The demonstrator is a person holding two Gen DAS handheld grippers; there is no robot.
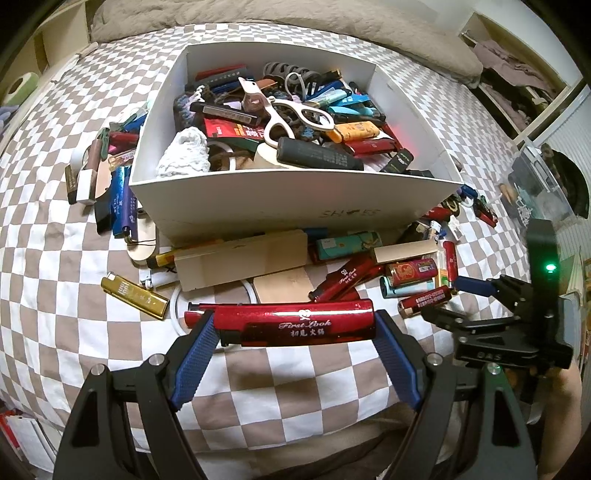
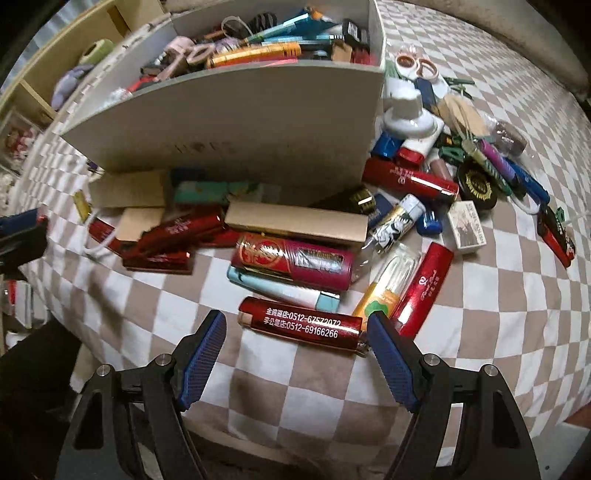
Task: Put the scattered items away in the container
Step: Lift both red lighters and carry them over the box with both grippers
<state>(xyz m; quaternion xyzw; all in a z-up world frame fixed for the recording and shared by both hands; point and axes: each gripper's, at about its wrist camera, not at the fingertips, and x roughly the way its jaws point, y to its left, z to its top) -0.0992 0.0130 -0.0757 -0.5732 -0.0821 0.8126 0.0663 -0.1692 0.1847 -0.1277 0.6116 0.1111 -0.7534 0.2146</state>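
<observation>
A white box (image 1: 295,199) full of lighters, scissors and small items stands on the checkered bedcover; it also shows in the right wrist view (image 2: 229,122). My left gripper (image 1: 293,325) is shut endwise on a long red "First Look" lighter (image 1: 288,323), its blue pads on both ends. My right gripper (image 2: 297,325) is open, its fingers either side of a red lighter with white phone numbers (image 2: 301,326) lying on the cover. The right gripper also shows at the right of the left wrist view (image 1: 465,299). Many loose lighters lie in front of the box.
A gold lighter (image 1: 135,295), a wooden block (image 1: 240,258) and a cardboard box (image 2: 295,223) lie among the clutter. More items lie left of the box (image 1: 107,184) and to its right (image 2: 461,155). A pillow (image 1: 280,18) lies behind. Shelves stand at the left.
</observation>
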